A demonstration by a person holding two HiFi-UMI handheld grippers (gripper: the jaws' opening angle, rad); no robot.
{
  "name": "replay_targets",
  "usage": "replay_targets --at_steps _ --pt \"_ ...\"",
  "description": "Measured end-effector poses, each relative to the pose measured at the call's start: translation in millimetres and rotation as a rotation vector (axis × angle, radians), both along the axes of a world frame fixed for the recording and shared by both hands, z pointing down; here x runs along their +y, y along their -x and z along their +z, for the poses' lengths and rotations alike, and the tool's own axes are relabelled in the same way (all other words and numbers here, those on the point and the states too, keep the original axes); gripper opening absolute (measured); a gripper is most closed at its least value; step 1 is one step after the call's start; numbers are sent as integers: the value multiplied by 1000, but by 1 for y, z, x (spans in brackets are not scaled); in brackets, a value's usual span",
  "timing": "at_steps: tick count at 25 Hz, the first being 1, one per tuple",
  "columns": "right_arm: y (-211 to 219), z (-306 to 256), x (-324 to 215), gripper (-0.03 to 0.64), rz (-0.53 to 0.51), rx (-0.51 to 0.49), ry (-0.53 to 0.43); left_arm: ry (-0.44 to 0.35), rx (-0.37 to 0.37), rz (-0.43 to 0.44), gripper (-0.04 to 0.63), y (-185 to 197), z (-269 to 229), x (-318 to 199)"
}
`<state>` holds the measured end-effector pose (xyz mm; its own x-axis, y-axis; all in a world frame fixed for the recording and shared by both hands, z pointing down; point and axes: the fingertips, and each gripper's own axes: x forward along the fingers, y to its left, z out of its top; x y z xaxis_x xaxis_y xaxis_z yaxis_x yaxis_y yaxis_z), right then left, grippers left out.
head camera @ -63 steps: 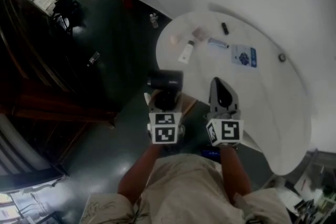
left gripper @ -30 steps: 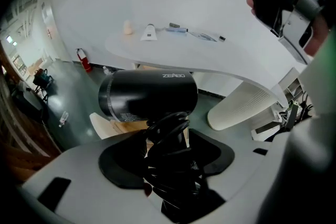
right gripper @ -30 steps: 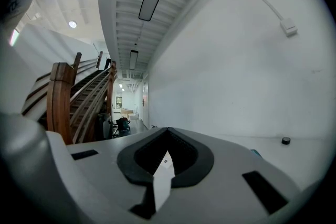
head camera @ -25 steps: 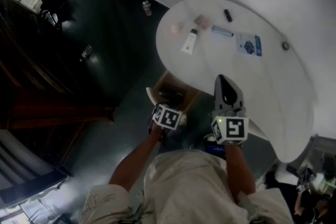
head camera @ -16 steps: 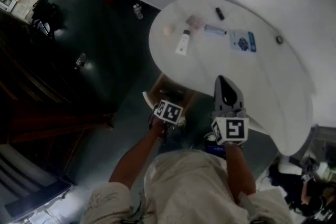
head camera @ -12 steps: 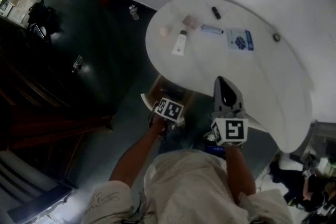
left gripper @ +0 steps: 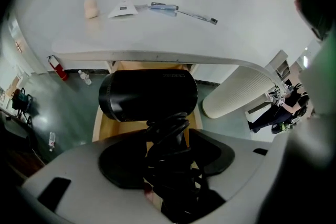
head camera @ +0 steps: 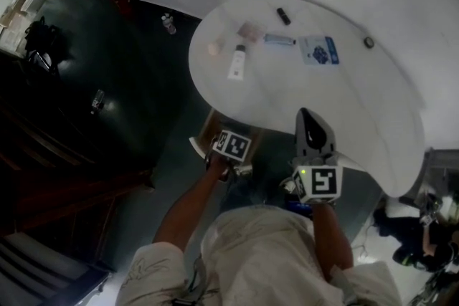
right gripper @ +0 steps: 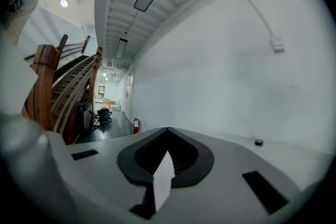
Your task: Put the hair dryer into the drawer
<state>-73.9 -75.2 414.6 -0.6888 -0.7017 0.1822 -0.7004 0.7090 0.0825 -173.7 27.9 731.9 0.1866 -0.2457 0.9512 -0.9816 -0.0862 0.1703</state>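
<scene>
My left gripper has its jaws pinching the dryer, just over the open drawer under the counter. My right gripper has its jaws pressed together, empty

Black hair dryer, barrel sideways, cord coiled round handle, over open wooden drawer
</scene>
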Motion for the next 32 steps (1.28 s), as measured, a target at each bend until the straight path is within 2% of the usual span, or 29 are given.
replay_targets --at_steps 6,9,12,17,23,32 --pt "-2 4 0 3 21 39 -6 -91 14 3 261 4 4 -25" --pt "-2 6 -1 3 29 58 -5 -91 37 0 261 4 5 -32" --pt "-1 4 0 3 30 75 -25 -103 23 28 261 6 8 -37" --pt "-3 11 -3 3 39 98 -17 -151 40 6 261 6 13 -51" --pt "-1 20 -3 3 41 121 1 -233 42 27 261 2 24 -63" --pt "-1 34 -5 3 48 141 31 -289 65 -42 261 9 47 -76"
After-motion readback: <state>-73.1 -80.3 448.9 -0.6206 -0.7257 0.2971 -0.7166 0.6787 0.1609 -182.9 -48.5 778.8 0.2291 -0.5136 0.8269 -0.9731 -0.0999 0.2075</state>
